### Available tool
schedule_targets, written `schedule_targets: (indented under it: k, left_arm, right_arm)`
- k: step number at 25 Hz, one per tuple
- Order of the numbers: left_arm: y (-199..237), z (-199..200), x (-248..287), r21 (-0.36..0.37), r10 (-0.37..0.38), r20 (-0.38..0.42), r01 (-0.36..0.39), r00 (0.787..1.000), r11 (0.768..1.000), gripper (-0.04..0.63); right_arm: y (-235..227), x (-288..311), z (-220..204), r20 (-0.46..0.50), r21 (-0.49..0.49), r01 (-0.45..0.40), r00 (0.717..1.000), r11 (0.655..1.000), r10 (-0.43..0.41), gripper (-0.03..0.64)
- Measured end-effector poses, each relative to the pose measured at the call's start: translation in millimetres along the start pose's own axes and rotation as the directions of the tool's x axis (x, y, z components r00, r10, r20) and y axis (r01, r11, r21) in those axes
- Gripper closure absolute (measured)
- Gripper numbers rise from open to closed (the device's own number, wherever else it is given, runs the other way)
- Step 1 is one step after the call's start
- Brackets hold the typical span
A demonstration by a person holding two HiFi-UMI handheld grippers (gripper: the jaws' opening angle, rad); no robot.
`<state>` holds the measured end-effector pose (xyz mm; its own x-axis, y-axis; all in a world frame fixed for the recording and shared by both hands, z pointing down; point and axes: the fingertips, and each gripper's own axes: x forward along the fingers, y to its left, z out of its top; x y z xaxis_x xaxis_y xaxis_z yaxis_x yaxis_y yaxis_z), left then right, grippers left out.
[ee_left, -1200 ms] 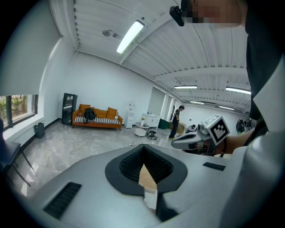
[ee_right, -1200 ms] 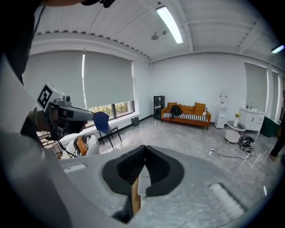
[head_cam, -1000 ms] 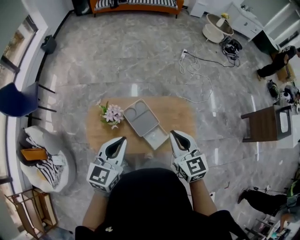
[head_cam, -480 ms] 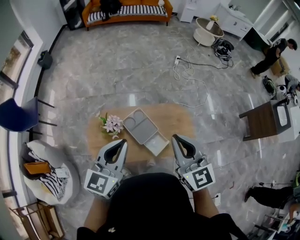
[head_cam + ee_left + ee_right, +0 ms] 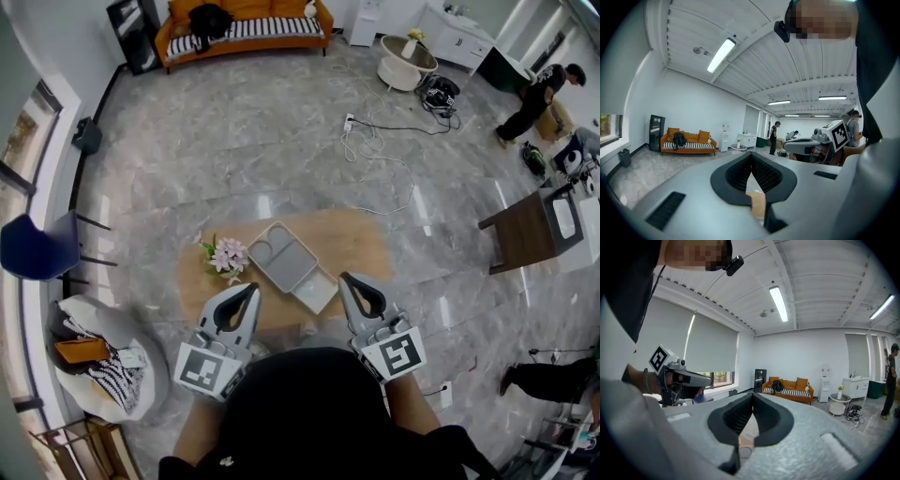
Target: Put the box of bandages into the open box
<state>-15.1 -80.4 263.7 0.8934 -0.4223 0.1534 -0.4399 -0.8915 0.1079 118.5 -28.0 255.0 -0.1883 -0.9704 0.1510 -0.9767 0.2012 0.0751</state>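
Observation:
A grey open box lies on the small wooden table, its compartmented lid folded back to the far left and its tray toward me. I see no box of bandages in any view. My left gripper hovers over the table's near edge, left of the box, with its jaws shut and nothing between them. My right gripper hangs just right of the tray, also shut and empty. Both point away from me, level across the room.
A pink flower bunch stands on the table's left end. Around the table are a blue chair, a striped cushion seat, a dark side table, an orange sofa, a white floor cable and a person.
The head view has shifted, so the sofa shows more fully and the table sits slightly lower. Both grippers stay shut at the table's near edge.

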Motion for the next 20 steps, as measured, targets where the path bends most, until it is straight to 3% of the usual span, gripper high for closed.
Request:
schedule_targets:
  k: [3,8,13,16,20]
  left_arm:
    - [-5,-1,-1,-0.037,-0.012,-0.005,0.011,1.0,0.999,0.584]
    - [-5,-4,0,-0.01,-0.011,-0.005,0.011,1.0,1.0,0.584]
    - [-22,-2,0,-0.037,-0.044,-0.006,0.044,0.999,0.998,0.584]
    - [-18,-5,-2,0.003,-0.033,-0.007,0.033,0.999,0.999,0.584]
    - [-17,-5,-2,-0.028,-0.032,-0.009,0.032,0.999,0.999,0.584]
  right_arm:
    - [1,-4,0,0.0,-0.007,0.012,1.0,1.0,-0.012,0.618]
    - [2,-10,-5,-0.006,0.002,0.011,1.0,1.0,-0.011,0.618]
    - [0,-17,2,-0.007,-0.015,0.036,0.999,0.999,-0.036,0.618]
    - [-2,-22,-8,-0.03,0.014,0.043,0.999,0.999,-0.043,0.618]
    - [0,-21,-14,-0.029,0.028,0.034,0.999,0.999,-0.033,0.618]
